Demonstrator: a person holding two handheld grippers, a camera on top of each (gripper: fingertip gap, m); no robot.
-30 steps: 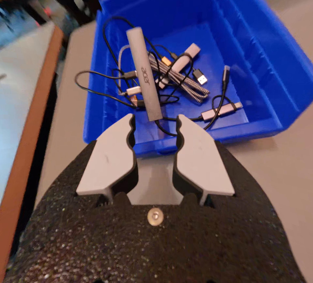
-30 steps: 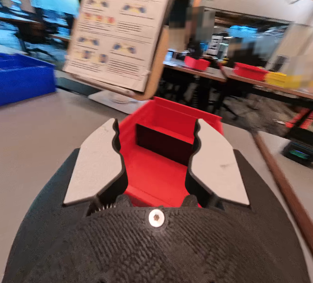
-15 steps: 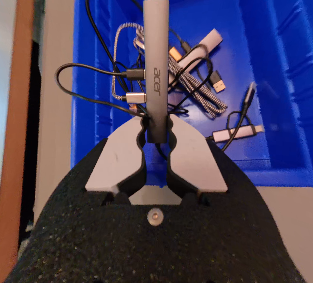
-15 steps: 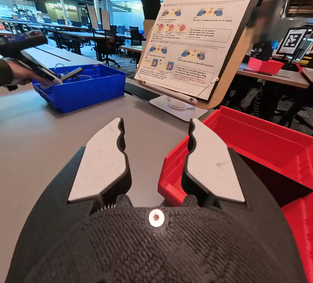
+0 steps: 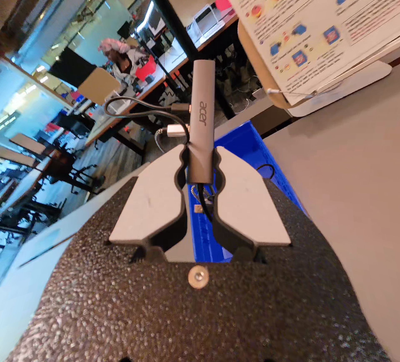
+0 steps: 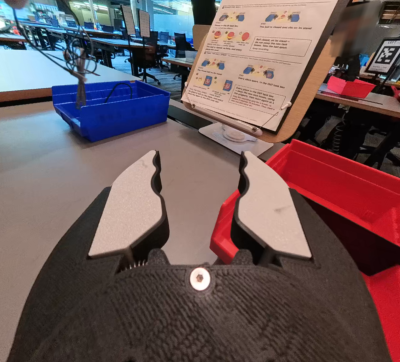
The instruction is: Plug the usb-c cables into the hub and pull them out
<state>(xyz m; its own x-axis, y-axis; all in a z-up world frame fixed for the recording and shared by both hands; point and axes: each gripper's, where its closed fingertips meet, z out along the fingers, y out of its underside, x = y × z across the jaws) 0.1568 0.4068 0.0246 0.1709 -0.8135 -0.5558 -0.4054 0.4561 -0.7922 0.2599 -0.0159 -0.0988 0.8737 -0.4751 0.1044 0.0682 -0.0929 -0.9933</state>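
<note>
The left claw (image 5: 200, 156) grips the hub (image 5: 202, 117) sticking out ahead of it with two cables (image 5: 176, 121) plugged in, unplugging not yet begun, while the right claw (image 6: 200, 169) gapes empty.

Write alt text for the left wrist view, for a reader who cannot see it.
The left gripper is shut on the lower end of a grey hub, held up above a blue bin. A black plug and a silver plug sit in the hub's left side; an instruction sheet stands beyond.
</note>
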